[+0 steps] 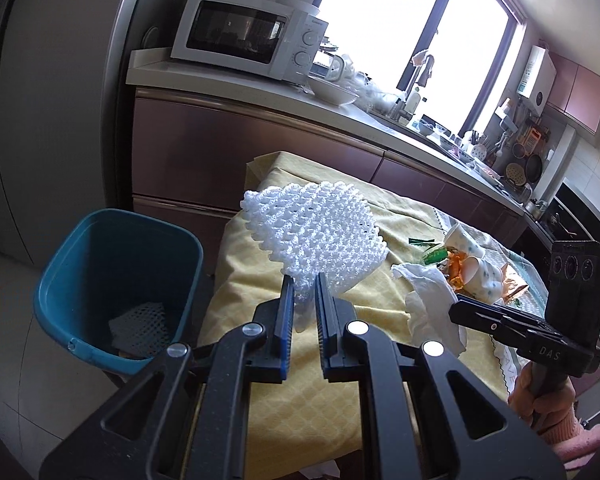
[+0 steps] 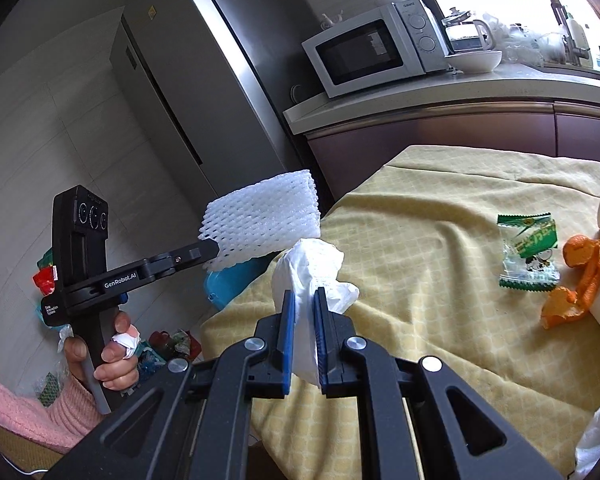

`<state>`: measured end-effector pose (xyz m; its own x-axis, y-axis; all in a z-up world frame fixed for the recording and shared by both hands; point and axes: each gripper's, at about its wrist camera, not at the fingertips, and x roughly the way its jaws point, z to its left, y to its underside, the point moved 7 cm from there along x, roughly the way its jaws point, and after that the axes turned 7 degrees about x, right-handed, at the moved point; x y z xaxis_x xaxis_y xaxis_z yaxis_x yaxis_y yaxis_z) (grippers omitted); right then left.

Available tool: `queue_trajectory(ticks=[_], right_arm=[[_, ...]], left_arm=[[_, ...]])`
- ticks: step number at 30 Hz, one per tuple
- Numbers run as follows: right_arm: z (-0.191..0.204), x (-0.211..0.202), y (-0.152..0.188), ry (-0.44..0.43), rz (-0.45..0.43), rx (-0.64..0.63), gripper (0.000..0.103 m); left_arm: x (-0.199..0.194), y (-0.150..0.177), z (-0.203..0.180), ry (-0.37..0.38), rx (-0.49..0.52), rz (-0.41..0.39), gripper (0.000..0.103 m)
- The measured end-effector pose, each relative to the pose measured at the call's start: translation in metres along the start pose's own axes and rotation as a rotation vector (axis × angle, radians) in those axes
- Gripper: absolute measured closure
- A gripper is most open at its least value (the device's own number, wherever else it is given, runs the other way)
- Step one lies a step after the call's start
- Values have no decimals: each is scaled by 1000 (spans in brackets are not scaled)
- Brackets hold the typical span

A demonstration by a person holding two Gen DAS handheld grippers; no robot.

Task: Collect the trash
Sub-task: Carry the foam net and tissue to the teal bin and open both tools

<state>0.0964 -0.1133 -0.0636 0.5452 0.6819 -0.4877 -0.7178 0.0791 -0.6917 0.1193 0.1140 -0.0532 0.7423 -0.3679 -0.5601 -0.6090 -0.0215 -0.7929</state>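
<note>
Your left gripper [image 1: 305,280] is clamped on a white foam fruit net [image 1: 316,236], pinching it by one lower corner. The net is a soft, open lattice of puffy white strands, flattened into a rough pad; it is held up off the yellow tablecloth [image 1: 256,288], near the table's edge. From the right wrist view the same net [image 2: 260,222] reads as a folded sleeve with a ribbed diamond mesh, standing clear above the table's corner.

Your right gripper [image 2: 304,296] is closed on a crumpled white tissue [image 2: 308,272]. It bulges in a loose wad above the blue pads and a tail hangs below them.

The teal trash bin [image 1: 80,300] stands on the floor just beside the table, left of the net. A piece of white mesh already lies in its bottom.

Left on the cloth: a green-and-clear snack wrapper [image 2: 530,256], orange peel [image 2: 580,276] and spotted paper cups [image 1: 476,264], bunched together well apart from the bin.

A microwave [image 1: 244,34] sits on the counter behind.
</note>
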Motion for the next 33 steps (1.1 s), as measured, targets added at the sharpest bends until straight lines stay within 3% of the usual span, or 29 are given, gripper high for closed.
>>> queue_trajectory(ticks=[20, 33], right_arm=[[51, 67, -25, -102, 69, -84, 94], [80, 121, -41, -135, 121, -106, 94]], left_arm=[[-44, 10, 80, -181, -106, -39, 92], [-49, 24, 140, -310, -166, -9, 92]])
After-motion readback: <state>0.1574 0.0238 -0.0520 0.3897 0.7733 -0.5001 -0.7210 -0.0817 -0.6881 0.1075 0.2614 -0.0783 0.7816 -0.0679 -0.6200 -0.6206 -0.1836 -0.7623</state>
